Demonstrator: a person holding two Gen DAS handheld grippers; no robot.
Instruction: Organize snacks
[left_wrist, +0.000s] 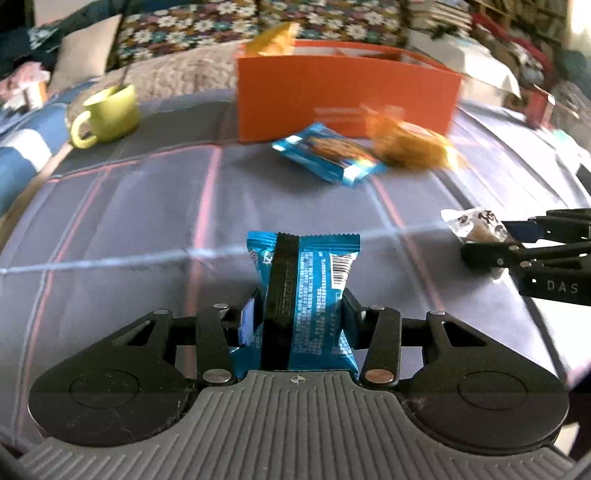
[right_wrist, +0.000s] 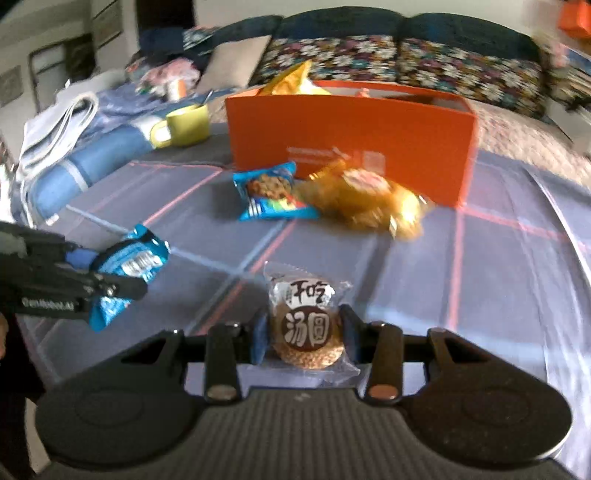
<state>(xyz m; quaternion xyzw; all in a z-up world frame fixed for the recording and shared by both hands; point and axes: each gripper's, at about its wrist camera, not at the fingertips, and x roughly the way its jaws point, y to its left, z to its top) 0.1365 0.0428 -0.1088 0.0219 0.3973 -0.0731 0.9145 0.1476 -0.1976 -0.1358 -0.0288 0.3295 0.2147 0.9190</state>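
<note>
My left gripper (left_wrist: 301, 314) is shut on a blue snack packet (left_wrist: 306, 291), held upright above the checked cloth; from the right wrist view the same packet (right_wrist: 127, 262) and left gripper (right_wrist: 122, 284) show at the left. My right gripper (right_wrist: 304, 332) is shut on a clear-wrapped round sesame snack (right_wrist: 306, 325) with a brown label; in the left wrist view that snack (left_wrist: 476, 225) and right gripper (left_wrist: 491, 243) show at the right edge. An orange box (left_wrist: 343, 99) (right_wrist: 347, 136) stands at the back with a yellow bag sticking out. In front of it lie a blue cookie packet (left_wrist: 328, 155) (right_wrist: 269, 192) and a golden wrapped snack (left_wrist: 410, 144) (right_wrist: 365, 199).
A lime-green mug (left_wrist: 110, 114) (right_wrist: 184, 123) with a spoon stands at the back left. Folded blue and white fabric (right_wrist: 74, 162) lies along the left edge. A floral sofa (right_wrist: 369, 59) runs behind the box. The grey checked cloth (left_wrist: 129, 221) covers the surface.
</note>
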